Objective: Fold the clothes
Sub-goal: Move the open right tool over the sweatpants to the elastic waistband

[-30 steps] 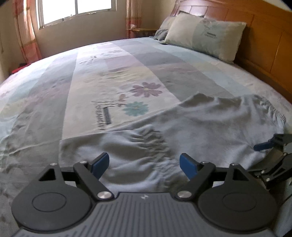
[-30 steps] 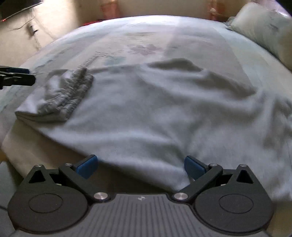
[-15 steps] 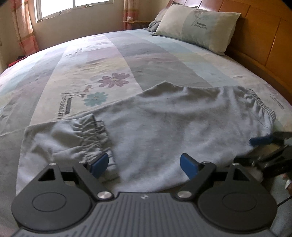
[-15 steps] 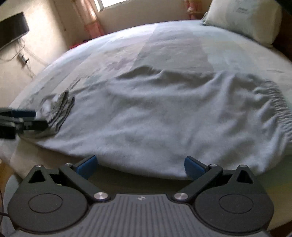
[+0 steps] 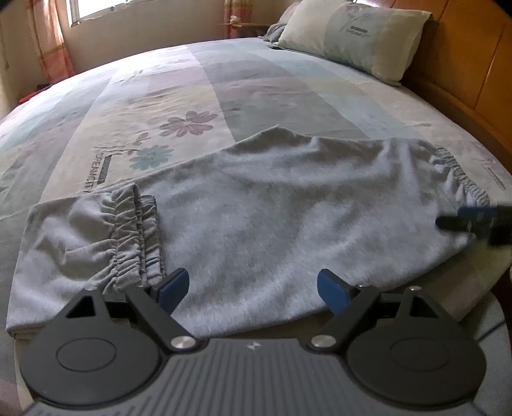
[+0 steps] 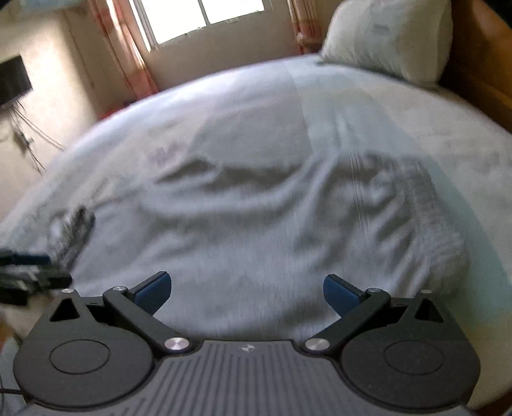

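bed [image 5: 256, 83]: patchwork floral sheet with "DREAMCITY" print, fills both views; wooden headboard [image 5: 464, 64] on the right edge
pillow [image 5: 355, 35]: at the head of the bed, against the headboard, well apart from the garment
window [image 6: 204, 16]: bright, far wall, pink checked curtains either side
grey sweatpants [image 5: 272, 217]: lying flat across the near edge of the bed, folded over on themselves; elastic waistband at the right end; two ribbed cuffs [image 5: 134, 236] stacked on top of the fabric at the left end, short of the left fold edge
left gripper [image 5: 252, 288]: jaws spread wide, nothing between the blue pads; low over the near edge of the pants, left pad just beside the cuffs, contact not clear
right gripper [image 6: 246, 289]: jaws spread wide, nothing clamped; over the near hem toward the waistband end. Right wrist view motion-blurred, contact with cloth can't tell
cross-view: right gripper tip shows blurred at the left view's right edge, near the waistband
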{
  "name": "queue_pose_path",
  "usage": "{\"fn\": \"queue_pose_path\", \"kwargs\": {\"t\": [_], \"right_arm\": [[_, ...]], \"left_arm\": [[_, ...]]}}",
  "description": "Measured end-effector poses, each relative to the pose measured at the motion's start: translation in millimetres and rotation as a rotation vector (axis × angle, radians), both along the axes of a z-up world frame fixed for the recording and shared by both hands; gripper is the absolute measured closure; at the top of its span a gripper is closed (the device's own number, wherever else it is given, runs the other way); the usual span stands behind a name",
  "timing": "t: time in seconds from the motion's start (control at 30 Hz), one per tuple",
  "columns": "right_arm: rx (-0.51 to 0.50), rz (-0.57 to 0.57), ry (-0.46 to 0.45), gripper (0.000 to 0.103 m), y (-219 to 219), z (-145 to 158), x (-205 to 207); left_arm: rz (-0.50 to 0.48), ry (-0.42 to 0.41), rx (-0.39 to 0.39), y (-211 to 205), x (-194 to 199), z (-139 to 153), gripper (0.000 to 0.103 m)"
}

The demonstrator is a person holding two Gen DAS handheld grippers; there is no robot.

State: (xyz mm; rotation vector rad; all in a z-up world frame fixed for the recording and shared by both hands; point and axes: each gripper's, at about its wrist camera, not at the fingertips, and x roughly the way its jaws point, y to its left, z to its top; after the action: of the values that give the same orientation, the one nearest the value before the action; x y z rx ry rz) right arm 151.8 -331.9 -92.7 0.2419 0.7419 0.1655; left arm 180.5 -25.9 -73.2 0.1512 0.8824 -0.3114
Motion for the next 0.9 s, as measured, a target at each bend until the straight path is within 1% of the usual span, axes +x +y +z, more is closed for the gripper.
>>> {"fn": "queue_pose_path", "kwargs": {"t": [0.1, 0.17, 0.27, 0.33, 0.4, 0.47, 0.5, 0.57, 0.63, 0.67, 0.8, 0.87, 0.9], "right_arm": [[-0.024, 0.036, -0.046, 0.0, 4, 9, 29], [-0.025, 0.052, -0.054, 0.0, 5, 4, 50], [0.022, 0.043, 0.004, 0.0, -3, -22, 81], [-0.009, -0.021, 0.058, 0.0, -16, -38, 88], [-0.014, -0.068, 0.055, 0.0, -29, -39, 80], [-0.007, -0.11, 0.044, 0.0, -33, -28, 64], [-0.007, -0.114, 0.031, 0.0, -31, -22, 55], [0.015, -0.085, 0.006, 0.0, -26, -13, 38], [0.063, -0.037, -0.001, 0.0, -21, -11, 22], [0.083, -0.022, 0.01, 0.0, -19, -13, 16], [0.044, -0.04, 0.07, 0.0, -21, -28, 0], [0.044, -0.048, 0.066, 0.0, -24, -21, -11], [0.052, -0.057, 0.05, 0.0, -27, -15, -18]], "left_arm": [[0.001, -0.001, -0.011, 0, 1, 0, 0.015], [0.004, 0.004, -0.01, 1, 2, -2, 0.015], [0.03, -0.002, -0.003, 4, 3, -4, 0.015], [0.045, 0.004, -0.001, 7, 5, -5, 0.015], [0.045, 0.004, -0.003, 9, 6, -6, 0.015], [0.04, 0.005, -0.008, 9, 8, -7, 0.015], [0.036, 0.005, -0.011, 7, 8, -8, 0.015], [0.019, 0.007, -0.017, 0, 9, -9, 0.015], [0.0, 0.01, -0.022, -8, 8, -11, 0.015], [-0.01, 0.011, -0.022, -12, 7, -11, 0.015], [-0.041, 0.001, -0.007, -21, -1, -6, 0.015], [-0.049, -0.006, -0.006, -24, -4, -2, 0.015], [-0.052, -0.011, -0.008, -24, -5, 0, 0.015]]}}
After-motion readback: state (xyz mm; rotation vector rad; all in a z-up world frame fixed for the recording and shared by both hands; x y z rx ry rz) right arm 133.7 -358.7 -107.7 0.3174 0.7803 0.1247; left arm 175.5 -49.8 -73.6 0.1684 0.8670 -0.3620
